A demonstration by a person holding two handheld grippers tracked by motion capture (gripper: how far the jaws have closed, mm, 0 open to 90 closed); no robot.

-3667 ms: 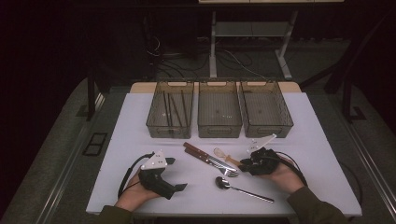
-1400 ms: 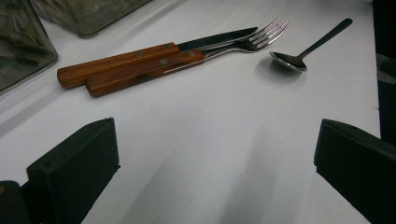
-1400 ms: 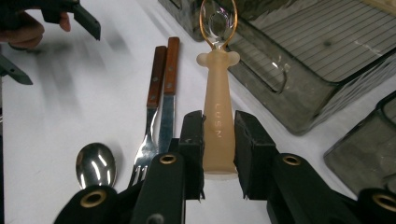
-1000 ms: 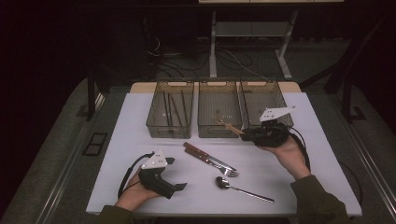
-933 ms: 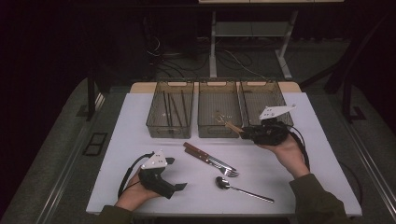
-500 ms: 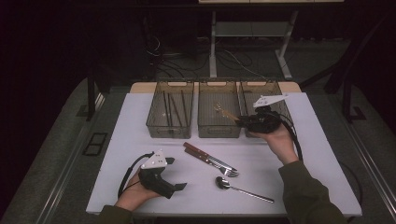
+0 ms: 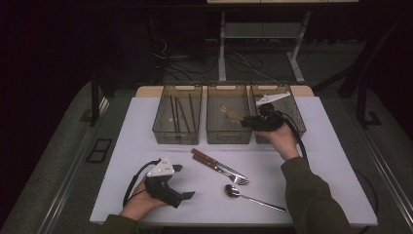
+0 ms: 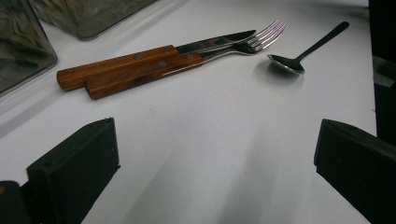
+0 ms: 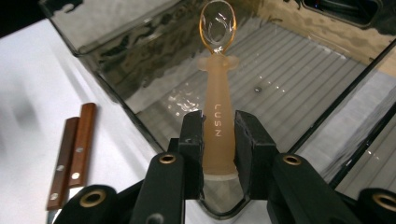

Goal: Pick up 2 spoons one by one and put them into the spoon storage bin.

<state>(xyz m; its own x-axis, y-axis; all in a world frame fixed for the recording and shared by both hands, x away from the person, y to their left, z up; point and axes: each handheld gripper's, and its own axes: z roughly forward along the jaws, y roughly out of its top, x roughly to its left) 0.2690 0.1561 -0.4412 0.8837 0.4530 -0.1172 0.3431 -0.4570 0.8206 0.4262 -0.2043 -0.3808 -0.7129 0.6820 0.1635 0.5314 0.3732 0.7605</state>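
Overhead, three smoky plastic bins stand in a row at the far edge of the white table (image 7: 336, 146): the left bin (image 7: 178, 117), the middle bin (image 7: 228, 119) and the right bin (image 7: 280, 114). Several thin dark sticks lie in the left bin; their exact number is hard to tell.

One amber baby spoon (image 9: 217, 93) is clamped by its handle between the jaws of the right gripper (image 7: 252, 121). Its clear bowl points away from the gripper and hangs over the ribbed floor of the middle bin, above it and not touching. In the high view the spoon (image 7: 233, 115) shows as a small pale streak over that bin, with the right gripper near the wall between the middle and right bins.

Three loose pieces of cutlery lie on the near middle of the table. One knife (image 8: 149, 58) and one fork (image 8: 187, 63), both with wooden handles, lie side by side and touching, angled across the table. One metal spoon (image 8: 303, 53) lies just to their right, apart from them, handle pointing to the near right.

At the near left, the left gripper (image 7: 182, 197) rests on the table in the person's hand, its jaws spread wide with nothing but bare tabletop between them, aimed at the cutlery.
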